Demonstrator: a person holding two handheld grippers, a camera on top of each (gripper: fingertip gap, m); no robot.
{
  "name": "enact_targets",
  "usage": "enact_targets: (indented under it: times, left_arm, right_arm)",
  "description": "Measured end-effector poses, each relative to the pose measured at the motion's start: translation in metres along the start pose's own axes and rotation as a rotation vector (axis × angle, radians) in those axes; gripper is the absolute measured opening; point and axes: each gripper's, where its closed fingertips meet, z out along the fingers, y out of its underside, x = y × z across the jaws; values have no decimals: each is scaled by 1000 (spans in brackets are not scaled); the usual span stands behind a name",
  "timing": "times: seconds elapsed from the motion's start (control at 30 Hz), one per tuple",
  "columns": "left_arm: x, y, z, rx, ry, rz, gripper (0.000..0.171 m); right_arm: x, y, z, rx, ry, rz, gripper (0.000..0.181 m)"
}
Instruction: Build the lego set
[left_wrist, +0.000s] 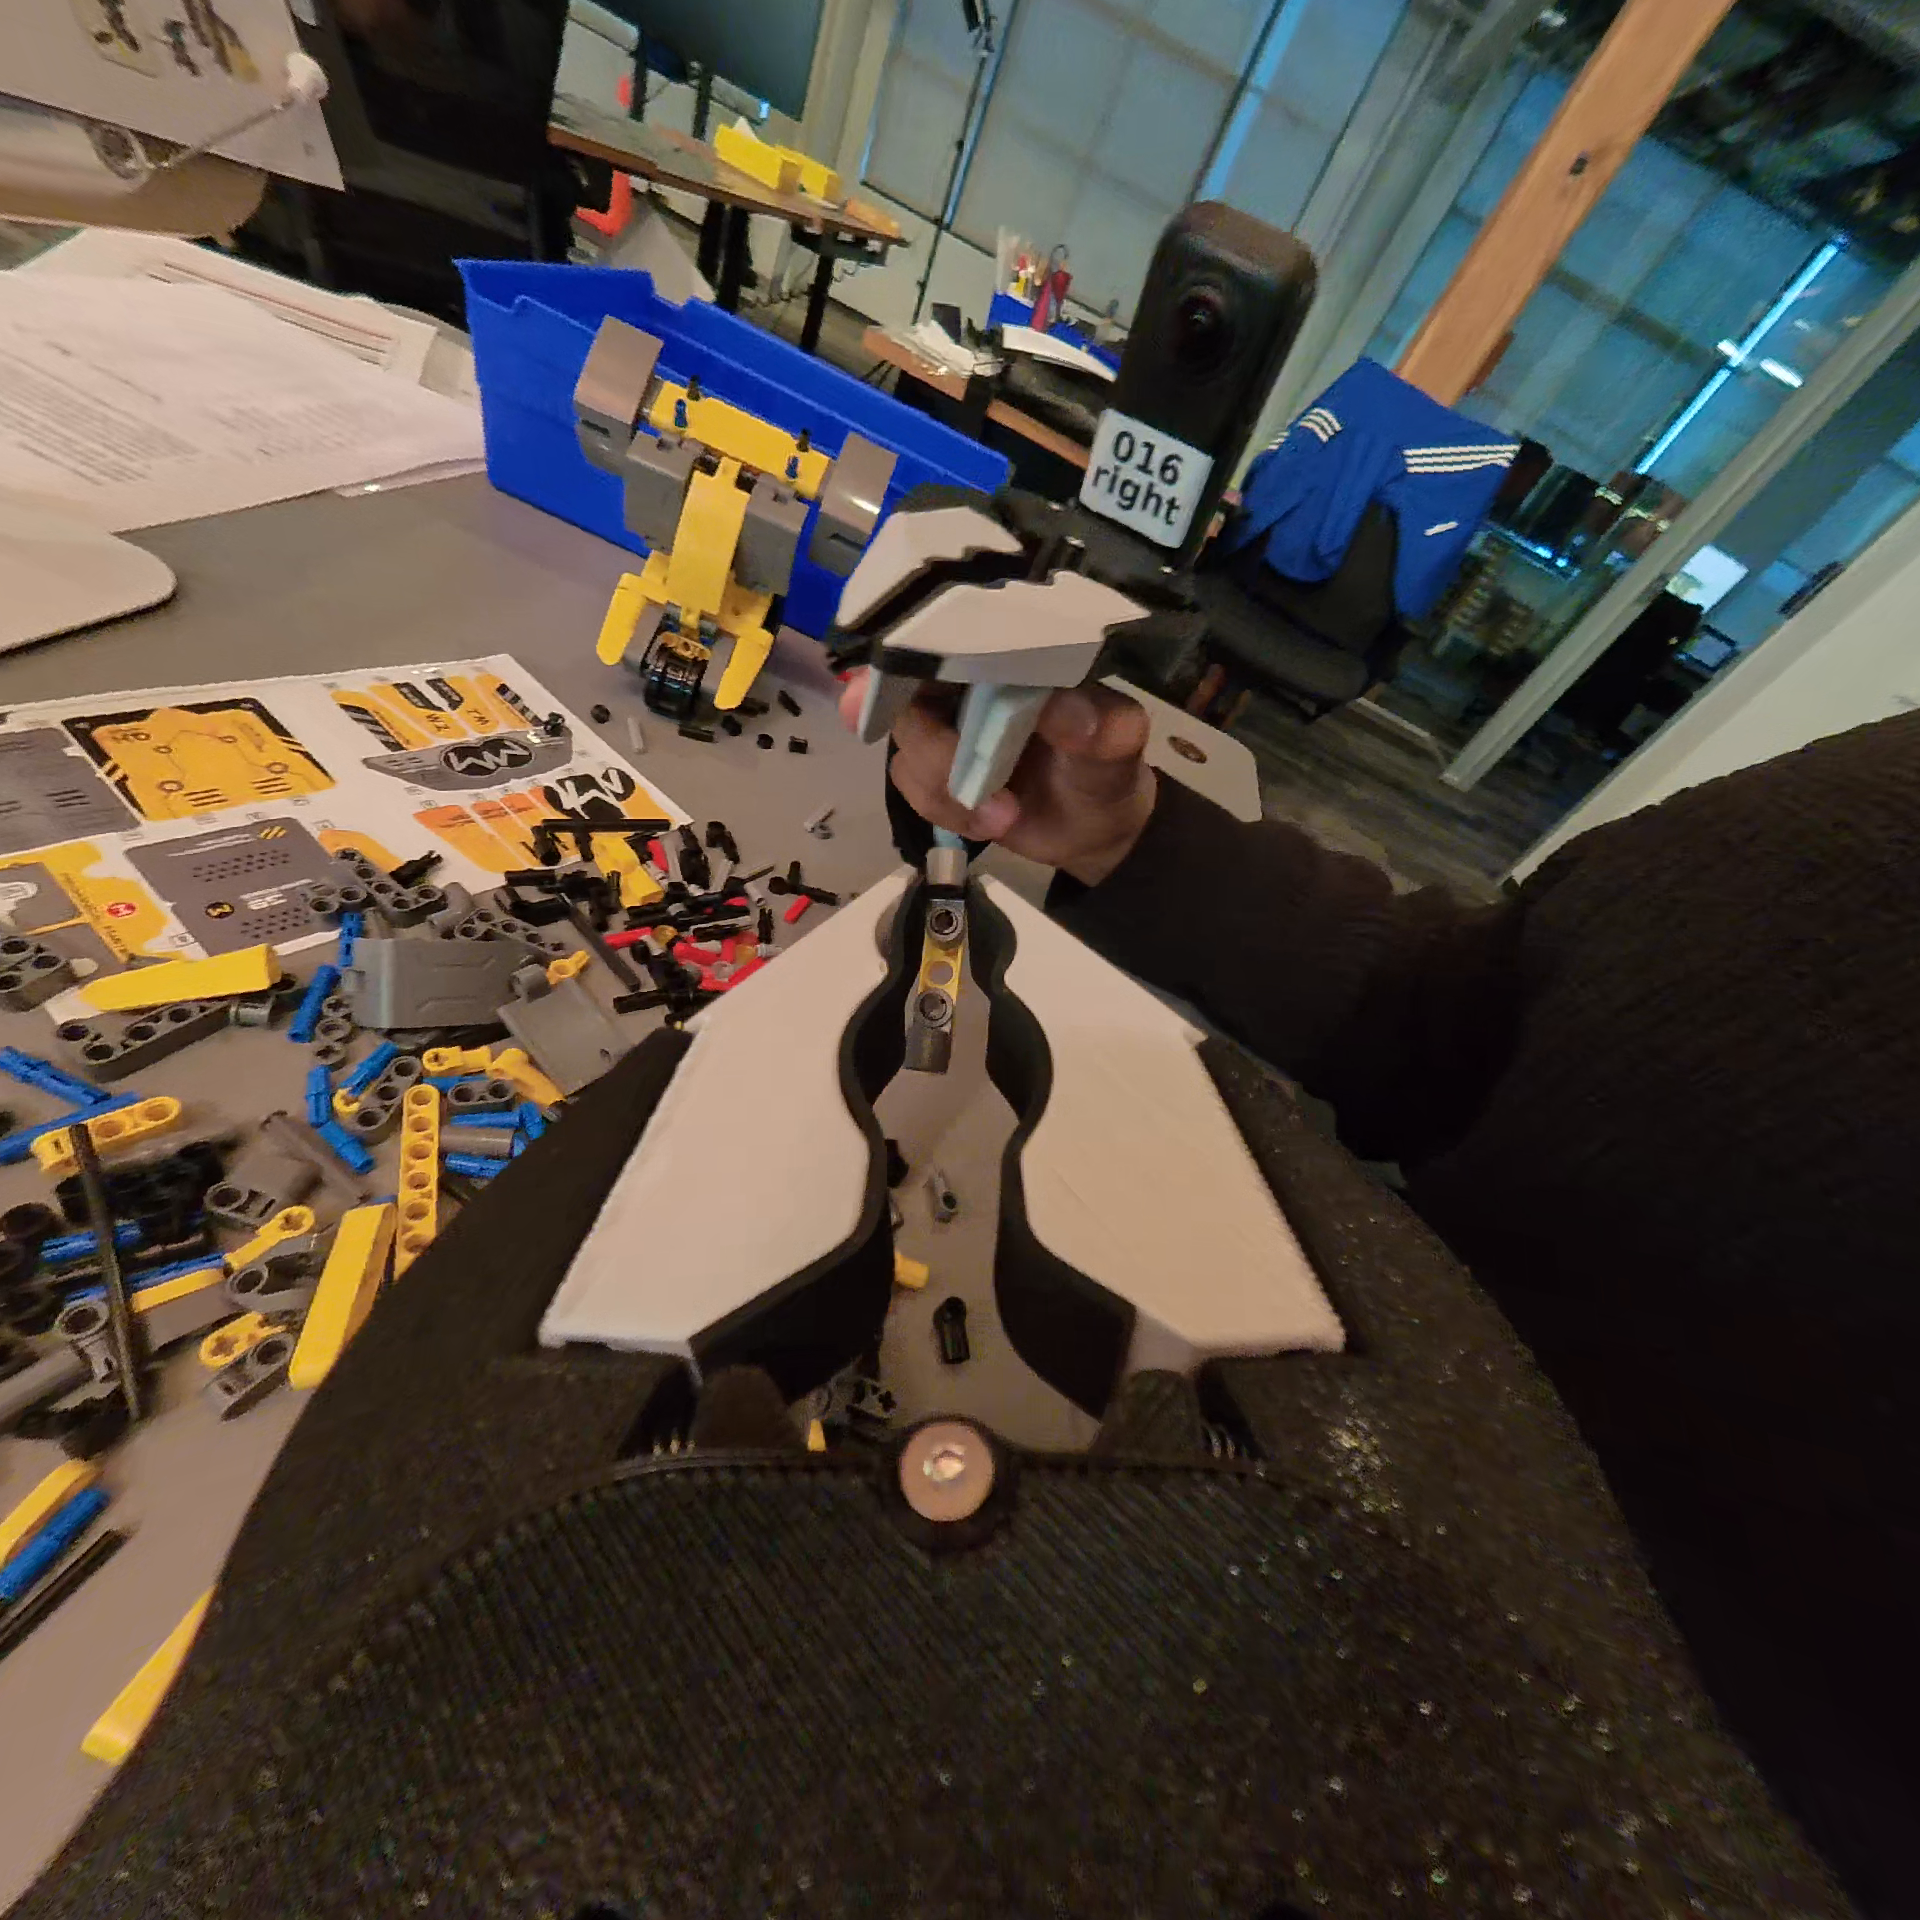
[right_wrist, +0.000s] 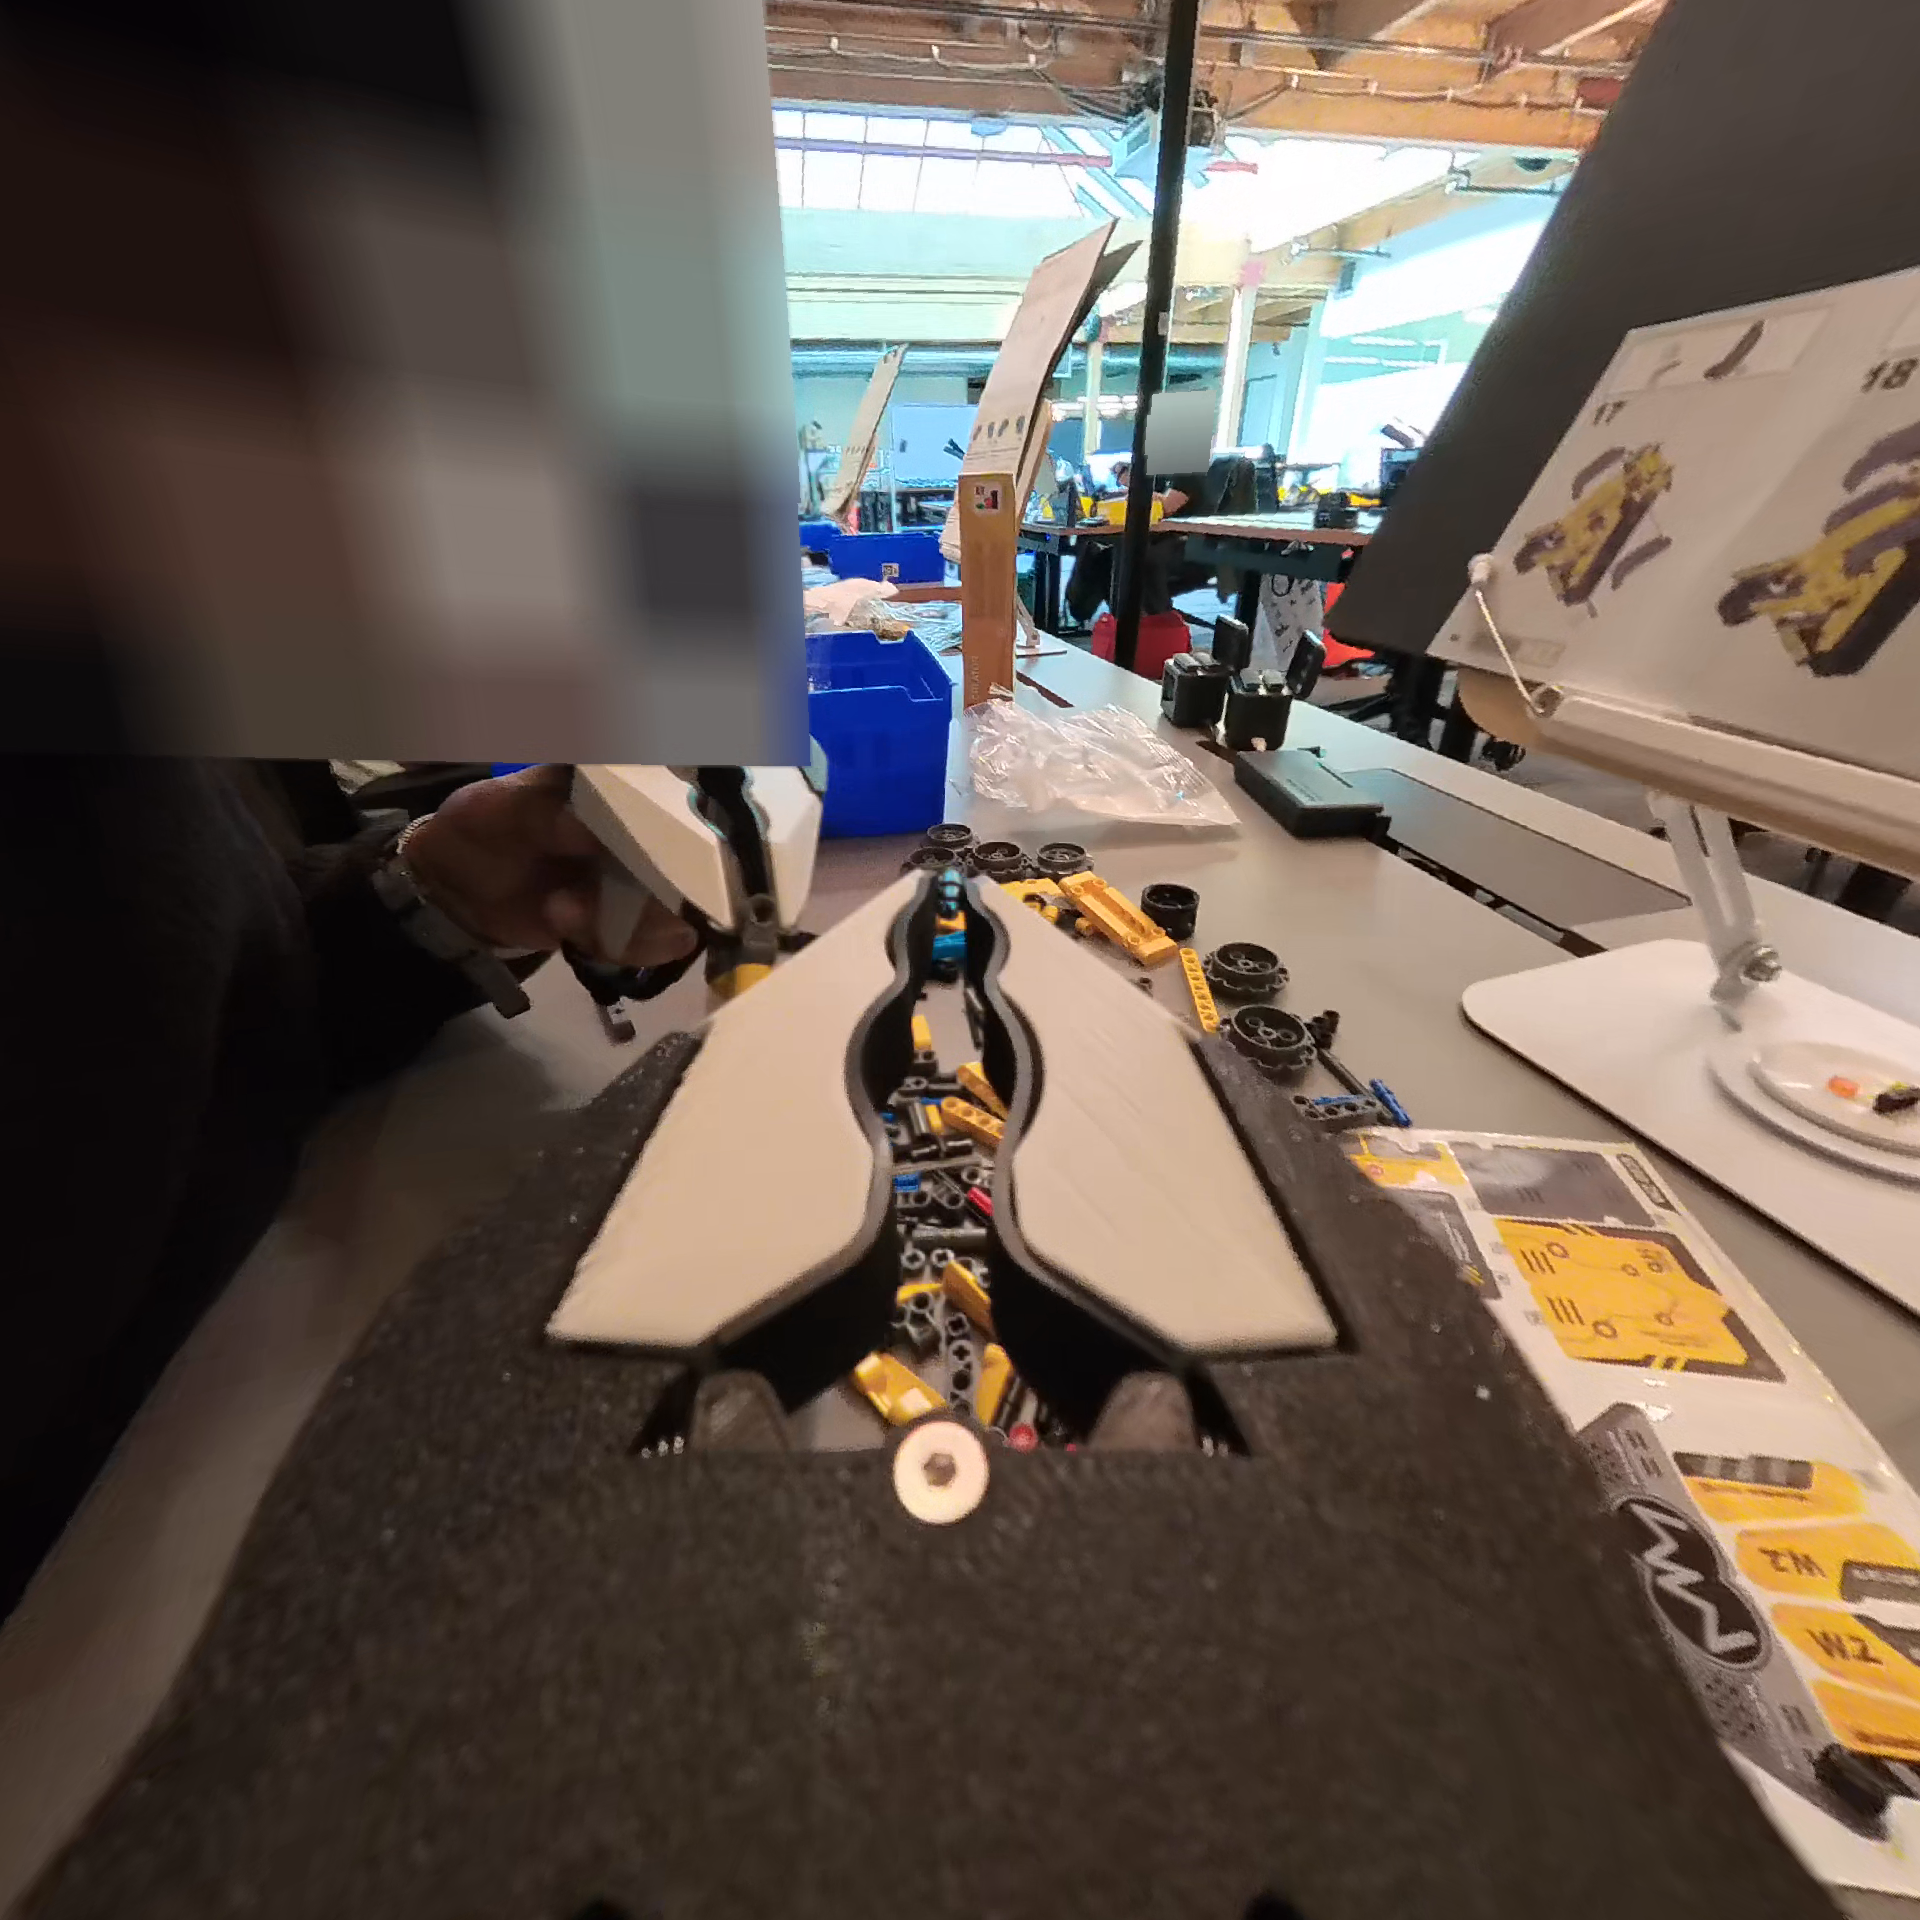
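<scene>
My left gripper (left_wrist: 940, 896) is shut on a small yellow beam with grey connectors (left_wrist: 938, 975), held upright above the grey table (left_wrist: 312, 592). A grey bush with a pale blue pin (left_wrist: 945, 860) tops it. My right gripper (right_wrist: 948, 896) is nearly shut on a small blue piece (right_wrist: 948, 938) above the loose parts. In the left wrist view the right gripper (left_wrist: 868, 634) hangs just beyond my left fingertips, held by a hand (left_wrist: 1070, 790). In the right wrist view the left gripper (right_wrist: 727, 914) is close on the left with its yellow piece (right_wrist: 744, 972).
A part-built yellow and grey model (left_wrist: 717, 540) stands before a blue bin (left_wrist: 540, 374). A sticker sheet (left_wrist: 260, 769) and a pile of loose parts (left_wrist: 364, 1091) lie left. An instruction booklet on a stand (right_wrist: 1714, 540), black wheels (right_wrist: 1247, 971) and a plastic bag (right_wrist: 1081, 769) are right.
</scene>
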Motion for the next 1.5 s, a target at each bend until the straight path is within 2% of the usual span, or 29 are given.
enact_targets:
  times: [0.3,0.87,1.2,1.5]
  left_arm:
    - [-1,5,1,-29,-24,20,5]
    - [-6,7,1,-37,-42,-1,4]
    - [-9,10,3,-51,-62,8,4]
    - [-16,11,4,-46,-74,-5,4]
  right_arm:
    - [11,10,3,-27,22,27,3]
    - [6,13,6,-32,3,39,3]
    - [1,8,3,-20,-13,37,3]
    - [-8,-11,-17,51,-39,28,3]
